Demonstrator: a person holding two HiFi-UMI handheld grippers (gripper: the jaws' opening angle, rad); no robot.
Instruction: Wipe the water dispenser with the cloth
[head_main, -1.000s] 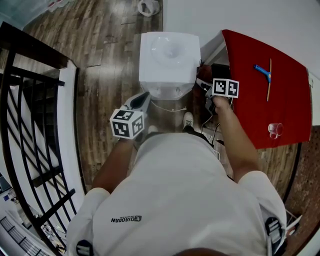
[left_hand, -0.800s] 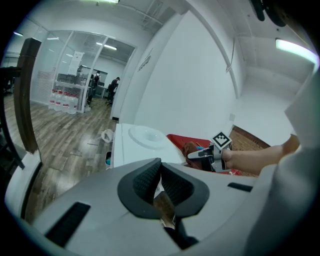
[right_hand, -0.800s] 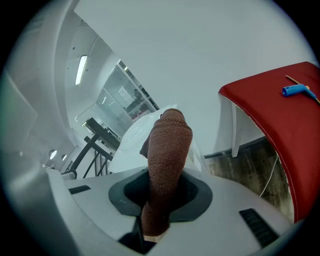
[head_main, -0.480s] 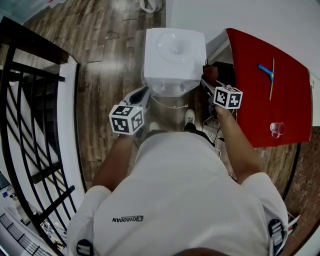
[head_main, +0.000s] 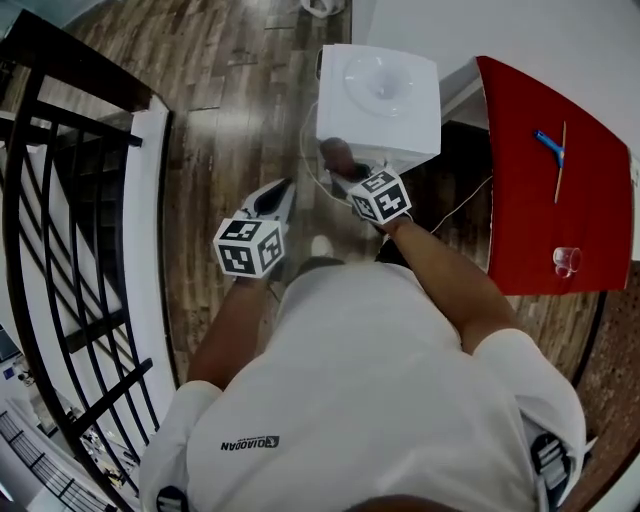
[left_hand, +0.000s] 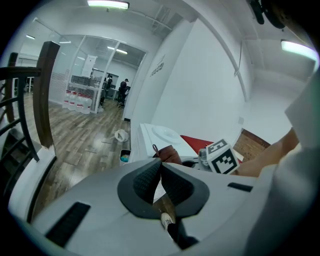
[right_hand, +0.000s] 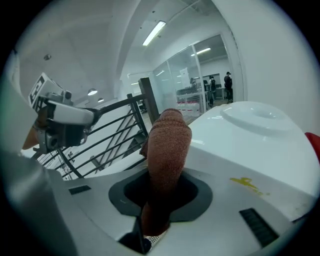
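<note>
The white water dispenser (head_main: 378, 95) stands on the wooden floor ahead of me, its top bowl bare. My right gripper (head_main: 350, 175) is shut on a brown cloth (head_main: 338, 155), which it holds against the dispenser's front left edge. In the right gripper view the cloth (right_hand: 167, 145) sticks up between the jaws, with the dispenser's top (right_hand: 250, 125) just behind it. My left gripper (head_main: 278, 195) hangs to the left of the dispenser, apart from it. Its pads (left_hand: 145, 182) are shut together with nothing between them.
A red table (head_main: 530, 200) stands right of the dispenser with a blue-handled tool (head_main: 548, 145) and a glass (head_main: 567, 260) on it. A black stair railing (head_main: 70, 250) runs along the left. A thin cable (head_main: 460, 210) crosses beside the dispenser. My shoe (head_main: 322, 245) is below.
My right gripper has carried the cloth from the dispenser's right side across to its front left edge. The left gripper has hardly moved.
</note>
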